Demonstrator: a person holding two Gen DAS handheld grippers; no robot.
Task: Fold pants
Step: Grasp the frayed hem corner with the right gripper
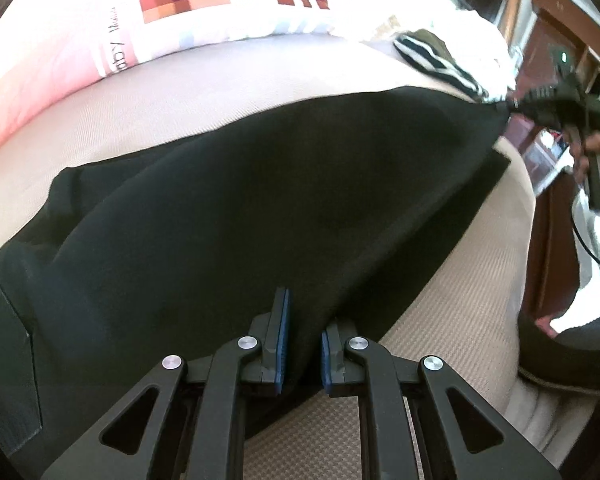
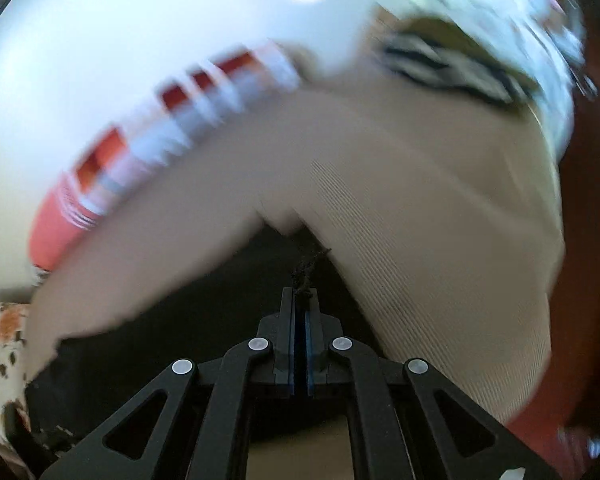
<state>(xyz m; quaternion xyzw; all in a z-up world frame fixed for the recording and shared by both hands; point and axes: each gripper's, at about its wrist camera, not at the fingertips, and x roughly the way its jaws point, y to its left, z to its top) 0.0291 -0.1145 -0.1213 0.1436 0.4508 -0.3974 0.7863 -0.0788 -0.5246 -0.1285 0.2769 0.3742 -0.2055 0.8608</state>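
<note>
Black pants [image 1: 260, 200] lie spread on a beige bed cover [image 1: 460, 300], with a back pocket at the lower left. My left gripper [image 1: 303, 344] has its blue-padded jaws a little apart with a fold of the pants' edge between them. My right gripper [image 2: 300, 312] is shut on a corner of the black pants [image 2: 180, 340], a frayed thread sticking out past its tips. It also shows in the left wrist view [image 1: 540, 98], holding the far corner of the pants lifted at the right. The right wrist view is blurred by motion.
A pink and white pillow [image 1: 140, 32] with red squares lies at the back. A striped black-and-white garment [image 1: 436, 60] lies at the far right of the bed. Brown wooden furniture [image 1: 560, 40] stands beyond the bed's right edge. A floral cloth [image 2: 0, 344] lies at the left.
</note>
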